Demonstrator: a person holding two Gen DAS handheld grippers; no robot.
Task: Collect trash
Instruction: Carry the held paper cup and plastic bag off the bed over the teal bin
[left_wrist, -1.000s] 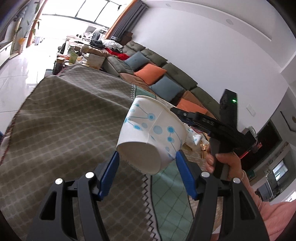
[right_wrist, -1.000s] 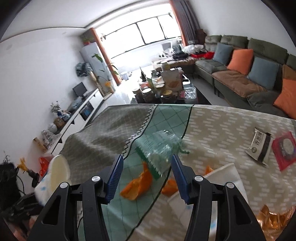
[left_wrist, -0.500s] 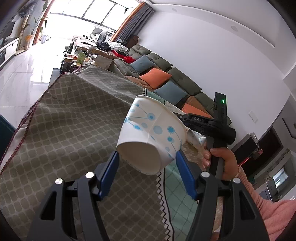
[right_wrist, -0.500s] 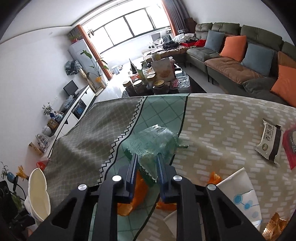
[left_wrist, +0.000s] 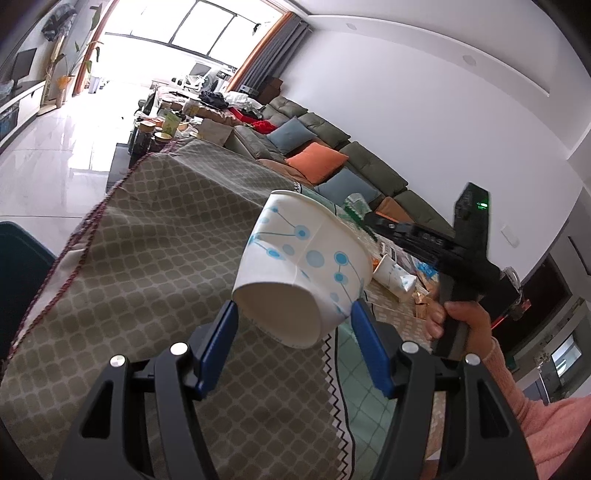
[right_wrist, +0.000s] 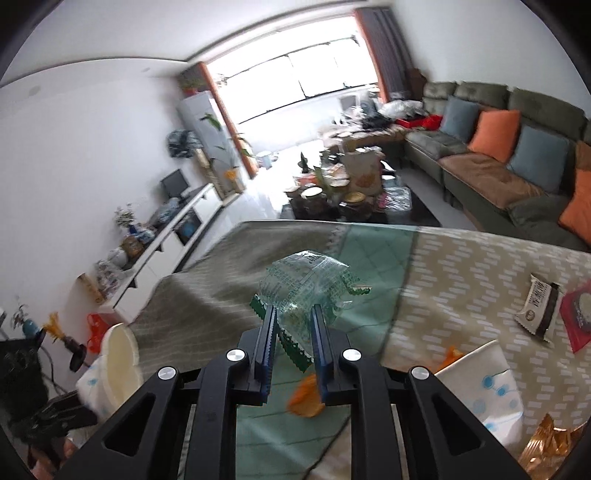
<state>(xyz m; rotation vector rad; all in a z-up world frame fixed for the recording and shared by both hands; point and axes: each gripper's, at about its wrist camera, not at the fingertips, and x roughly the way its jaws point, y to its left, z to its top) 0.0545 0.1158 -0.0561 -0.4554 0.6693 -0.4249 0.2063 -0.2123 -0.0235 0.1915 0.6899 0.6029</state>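
White blue-dotted paper cup tilted, clear green-edged wrapper crumpled, both lifted

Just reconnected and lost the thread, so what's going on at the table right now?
A person is clearing trash off the cloth-covered table with a gripper in each hand. The left gripper is clamped on a white paper cup with blue dots, held tilted above the table. The right gripper is shut on a crumpled clear-green plastic wrapper, lifted off the cloth. Orange peel, another paper cup and a black-and-white snack packet lie uncollected on the table.
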